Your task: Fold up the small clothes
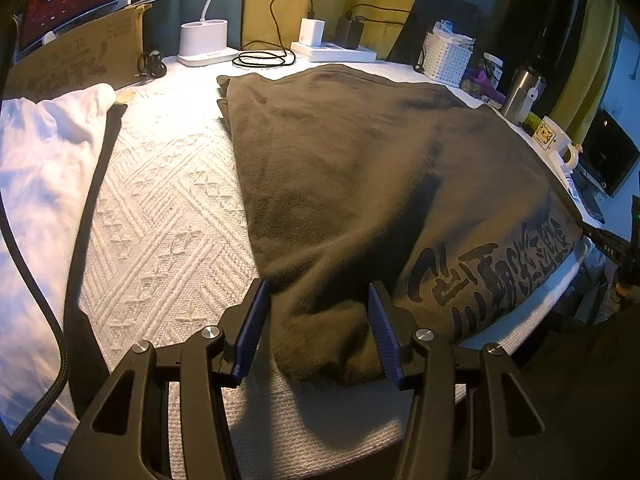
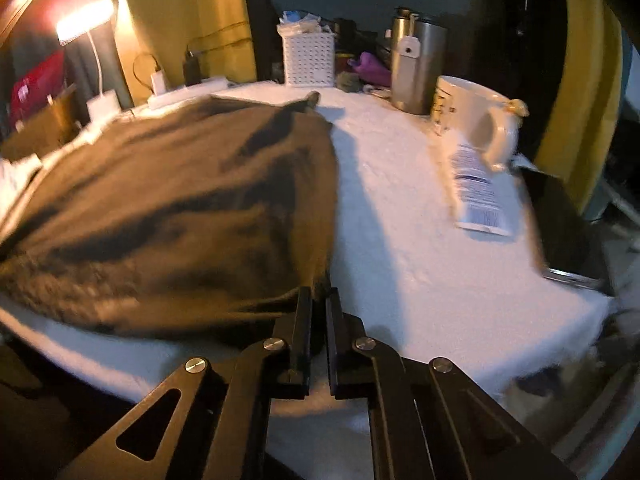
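A dark olive garment [image 1: 340, 160] with black printed lettering lies spread over the white textured table cover [image 1: 160, 220]. In the left wrist view my left gripper [image 1: 318, 286] stands at the garment's near left corner. Its blue pads [image 1: 252, 320] are apart, with a bunched fold of the cloth lying between them; I see no clear squeeze on it. In the right wrist view the same garment [image 2: 180, 200] fills the left half. My right gripper [image 2: 319, 290] is shut, its black fingers almost together, pinching the garment's near right corner at the table's front edge.
A white garment [image 1: 36, 180] lies at the left with a black cable [image 1: 40, 300] over it. Along the back stand a cardboard box [image 1: 80, 56], lamp base [image 1: 204, 40], power strip [image 1: 332, 50], white basket [image 2: 308, 58], steel flask [image 2: 416, 68] and mug [image 2: 472, 112]. A white tube [image 2: 478, 188] lies at the right.
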Motion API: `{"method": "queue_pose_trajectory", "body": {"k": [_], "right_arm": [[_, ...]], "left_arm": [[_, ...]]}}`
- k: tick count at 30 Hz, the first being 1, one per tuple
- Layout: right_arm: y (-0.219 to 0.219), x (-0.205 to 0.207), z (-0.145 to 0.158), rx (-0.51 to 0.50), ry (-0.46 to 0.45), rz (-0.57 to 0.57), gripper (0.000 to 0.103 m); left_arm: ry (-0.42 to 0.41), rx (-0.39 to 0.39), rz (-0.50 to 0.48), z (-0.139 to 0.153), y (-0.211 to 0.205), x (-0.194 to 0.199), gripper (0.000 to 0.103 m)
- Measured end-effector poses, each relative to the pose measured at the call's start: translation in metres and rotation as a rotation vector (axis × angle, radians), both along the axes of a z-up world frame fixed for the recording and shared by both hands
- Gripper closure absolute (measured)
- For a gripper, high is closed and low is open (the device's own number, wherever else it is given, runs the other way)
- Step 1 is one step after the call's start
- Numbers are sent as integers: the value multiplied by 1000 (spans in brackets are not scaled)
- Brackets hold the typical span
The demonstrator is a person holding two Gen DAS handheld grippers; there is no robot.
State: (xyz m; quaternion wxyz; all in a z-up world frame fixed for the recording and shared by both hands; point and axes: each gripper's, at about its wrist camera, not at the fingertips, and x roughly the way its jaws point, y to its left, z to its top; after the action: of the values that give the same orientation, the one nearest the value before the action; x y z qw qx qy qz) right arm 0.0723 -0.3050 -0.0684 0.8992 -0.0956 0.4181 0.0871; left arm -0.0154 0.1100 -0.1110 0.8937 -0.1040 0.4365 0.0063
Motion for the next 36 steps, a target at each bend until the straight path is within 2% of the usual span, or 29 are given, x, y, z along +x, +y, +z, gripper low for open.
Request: {"method": "queue_pose_trajectory", "body": {"k": [6, 11, 13, 18, 23, 25, 27, 28, 31, 35, 36], "right_arm": [[3, -3, 0, -47, 3, -10, 98], [-1, 6, 3, -30, 31, -32, 98], [-1, 9, 5, -43, 29, -40, 92], [-9, 22, 13, -53, 22, -67, 91], [-10, 45, 18, -55, 15, -84, 90], [-8, 58, 20, -46, 12, -83, 77], [-4, 68, 22, -35, 5, -76, 12], [-2, 75, 24, -26, -5, -70, 8], [6, 98, 25, -16, 1, -59, 8], [17, 135, 25, -23, 2, -44, 8], [21, 145, 25, -18, -1, -34, 8]], "left_arm": [[20, -3, 19, 4, 6, -1, 52], [-18, 36, 45, 20, 27, 4, 52], [-25, 56, 57, 25, 40, 19, 52], [-47, 60, 77, 25, 61, 67, 52], [-54, 70, 60, 24, 65, 120, 52], [-49, 97, 63, 24, 67, 139, 52], [-45, 116, 80, 24, 72, 153, 52], [-41, 111, 94, 23, 78, 161, 52], [-16, 79, 131, 17, 93, 179, 52], [4, 75, 102, 9, 98, 200, 53], [7, 80, 90, 8, 97, 203, 65]]}}
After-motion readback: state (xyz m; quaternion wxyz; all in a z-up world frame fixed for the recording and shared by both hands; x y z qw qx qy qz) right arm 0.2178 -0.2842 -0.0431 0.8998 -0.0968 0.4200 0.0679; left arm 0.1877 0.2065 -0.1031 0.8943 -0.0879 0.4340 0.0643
